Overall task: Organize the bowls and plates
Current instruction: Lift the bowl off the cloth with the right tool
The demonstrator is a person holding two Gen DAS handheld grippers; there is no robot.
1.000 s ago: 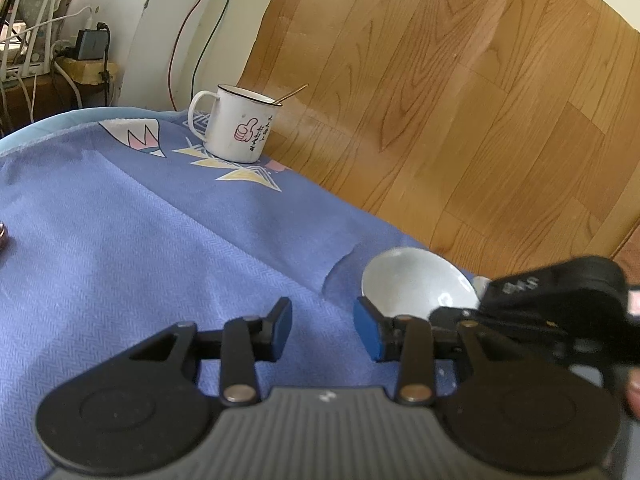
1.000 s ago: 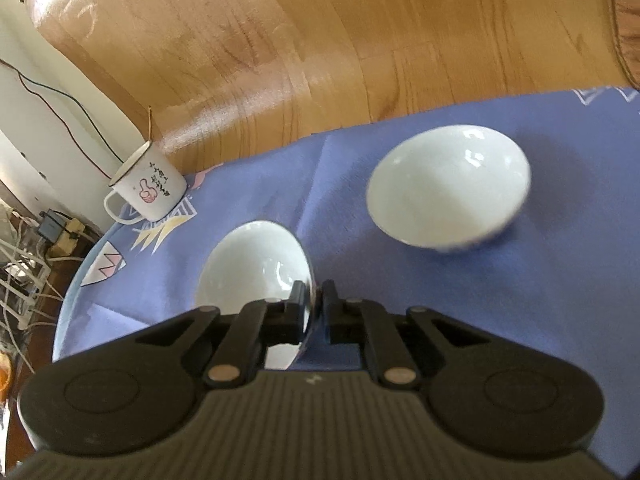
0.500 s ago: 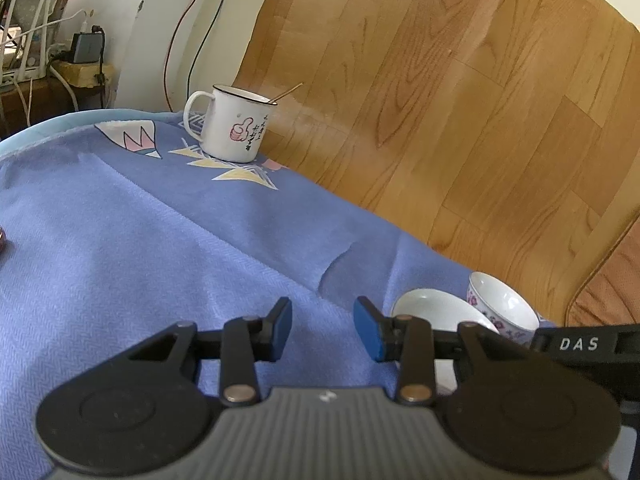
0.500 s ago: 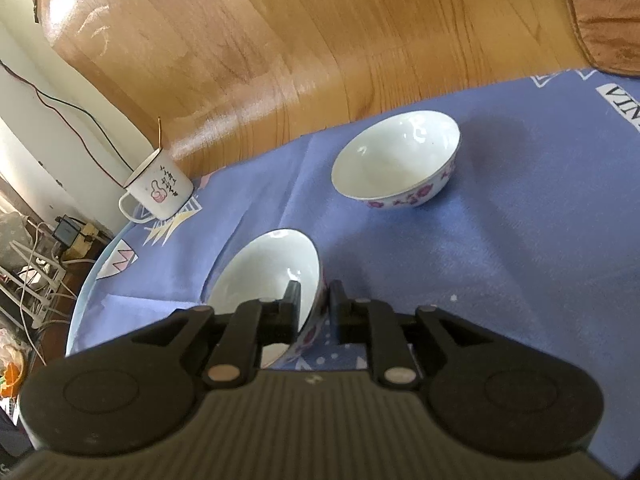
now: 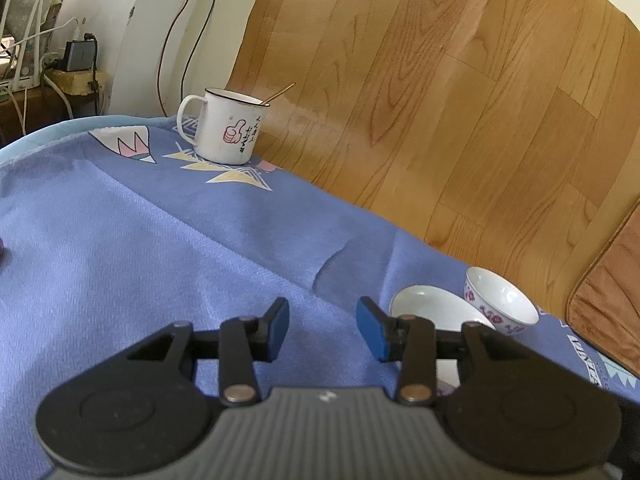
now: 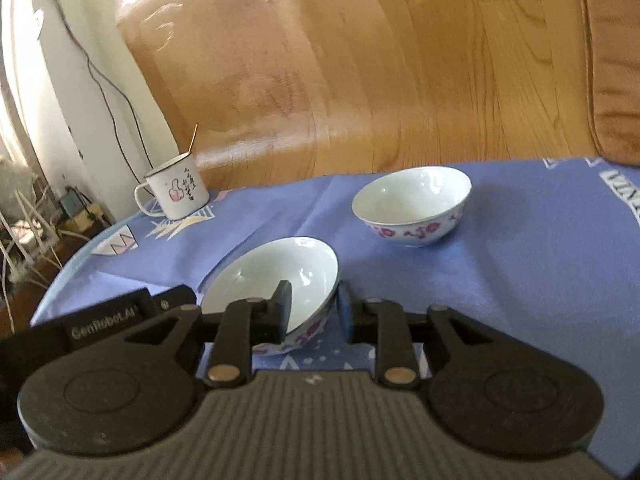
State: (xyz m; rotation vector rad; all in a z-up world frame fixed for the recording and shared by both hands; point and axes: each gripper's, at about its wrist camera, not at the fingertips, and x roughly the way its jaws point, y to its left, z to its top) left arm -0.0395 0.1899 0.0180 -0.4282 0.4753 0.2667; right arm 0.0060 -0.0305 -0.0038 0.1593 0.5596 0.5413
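Left gripper [image 5: 323, 330] hides the near bowl [image 5: 432, 310].

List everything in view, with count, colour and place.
Bowls: 2, white with pink flowers; near bowl tilted, rim between the right gripper's fingers; far bowl upright on the cloth.
Mug: 1, white, thumbs-up print, far table edge, stick inside.
Tablecloth: 1, blue, over the table.
Floor: wood, beyond the table.
Cables: red and black, on the wall.
Left gripper: black, open, empty.
Right gripper: black, gap beside the bowl's wall.
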